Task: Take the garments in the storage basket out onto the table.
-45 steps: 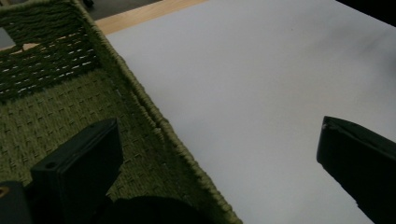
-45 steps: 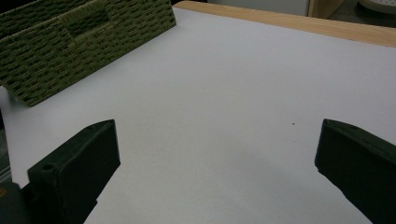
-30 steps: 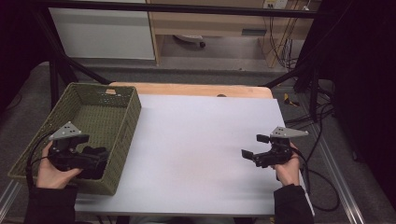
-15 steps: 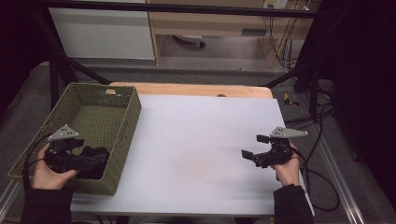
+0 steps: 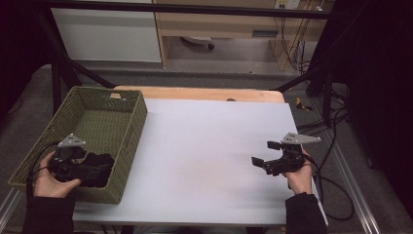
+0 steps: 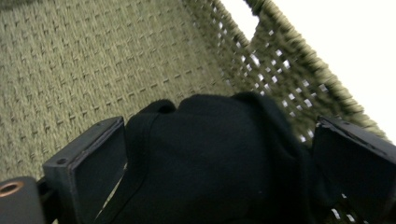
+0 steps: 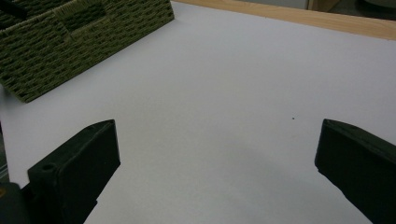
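Note:
A black cloth [image 5: 103, 162] lies bunched in the near right corner of the green woven basket [image 5: 127, 146] at the table's left. My left gripper [image 5: 90, 171] reaches into that corner from the near side. In the left gripper view the cloth [image 6: 210, 177] bulges between the two jaws, which stand wide apart, so my left gripper [image 6: 222, 135] is open around it. My right gripper [image 5: 264, 153] hovers low over the white table top [image 5: 204, 141] at the right, open with nothing between its fingers; the right gripper view shows bare table under this gripper [image 7: 219, 140].
The basket's woven floor [image 6: 93, 70] is bare beyond the cloth. In the right gripper view the basket [image 7: 70, 46] stands at the far left. A wooden strip [image 5: 195, 93] runs along the table's far edge. Cables [image 5: 331, 185] trail off to the right.
My left gripper has shifted slightly left and toward me inside the basket, with the black cloth at its jaws. The right gripper has not moved.

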